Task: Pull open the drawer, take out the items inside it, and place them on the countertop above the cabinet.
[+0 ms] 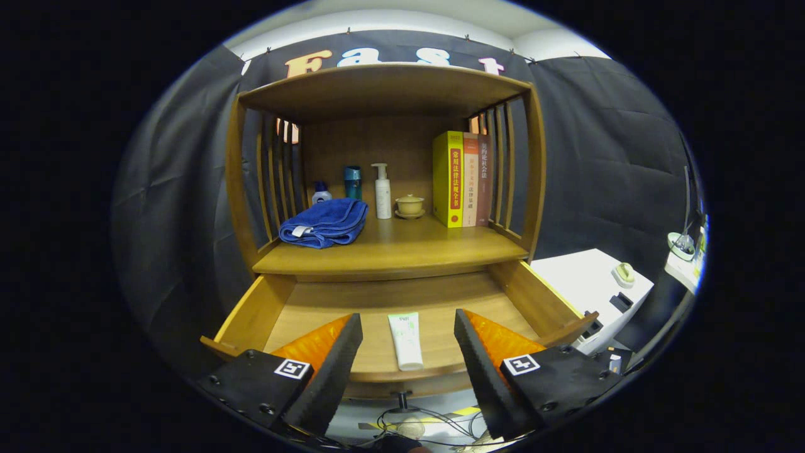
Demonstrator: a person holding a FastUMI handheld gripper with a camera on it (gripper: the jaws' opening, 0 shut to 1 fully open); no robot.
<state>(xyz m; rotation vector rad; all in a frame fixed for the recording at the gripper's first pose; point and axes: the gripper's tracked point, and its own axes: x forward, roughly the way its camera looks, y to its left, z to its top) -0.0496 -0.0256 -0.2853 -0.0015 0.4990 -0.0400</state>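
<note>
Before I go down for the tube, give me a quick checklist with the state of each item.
1. Drawer pulled open: ok.
2. Tube lying flat in the drawer, nothing on it: ok.
3. Tongs open, wider than the tube: ok.
4. Tube lined up between the fingers: ok.
5. Free spot on the countertop, ahead of the towel and books: ok.
6. Other items left in the drawer: cannot tell, the fingers hide its front corners.
</note>
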